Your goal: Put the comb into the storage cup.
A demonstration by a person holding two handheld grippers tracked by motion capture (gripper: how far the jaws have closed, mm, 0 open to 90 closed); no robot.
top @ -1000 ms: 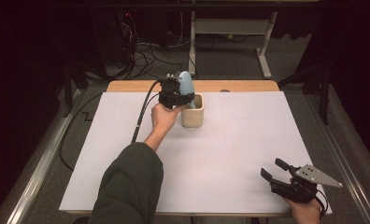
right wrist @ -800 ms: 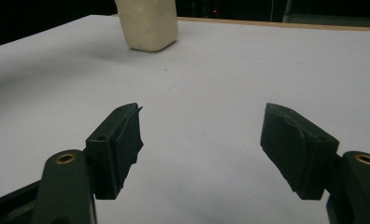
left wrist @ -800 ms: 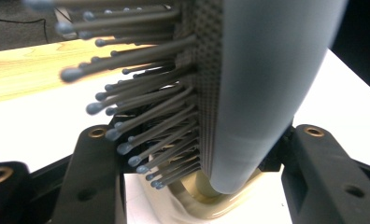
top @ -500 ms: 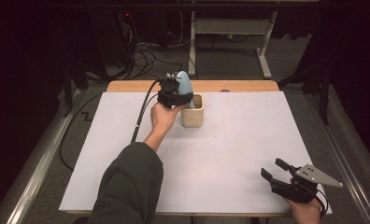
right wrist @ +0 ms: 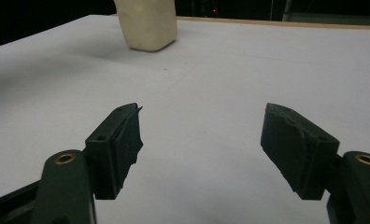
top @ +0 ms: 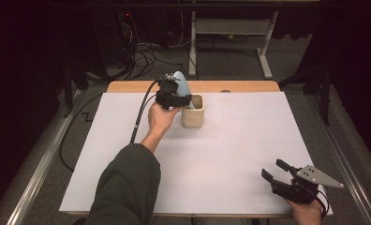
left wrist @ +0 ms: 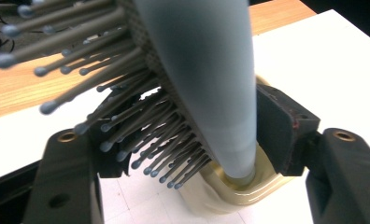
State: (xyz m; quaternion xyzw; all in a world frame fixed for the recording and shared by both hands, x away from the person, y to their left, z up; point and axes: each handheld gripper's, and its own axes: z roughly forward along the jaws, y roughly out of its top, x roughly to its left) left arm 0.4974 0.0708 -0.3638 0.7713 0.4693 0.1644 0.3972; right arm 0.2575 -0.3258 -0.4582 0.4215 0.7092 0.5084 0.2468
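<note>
1. A pale blue plastic hairbrush [left wrist: 206, 84] with grey ball-tipped bristles stands handle-down in a cream, square-mouthed ceramic cup [top: 193, 111], its head leaning up and out over the rim.
2. The cup sits on the white paper-covered tabletop [top: 249, 140], towards the far edge and a little left of the middle, just short of the bare wooden strip [top: 240, 86] along the back.
3. The left gripper [top: 173, 96] hovers at the brush, held from below by the person's left hand [top: 159, 119], whose dark green sleeve [top: 125, 187] comes in from the bottom.
4. In the left gripper view its jaws have just been opening and now stand roughly half apart with the brush between them: the right pad lies just beside the smooth handle, the left pad sits among the bristles (whether either pad touches cannot be told).
5. The brush handle's tip rests inside the cup's mouth, so the cup carries it.
6. The right gripper [top: 281, 174] lies low at the near right corner of the tabletop, well apart from the cup, in the person's right hand [top: 310, 212].
7. Its jaws are spread wide with nothing between them, pointing across the white surface towards the cup.
</note>
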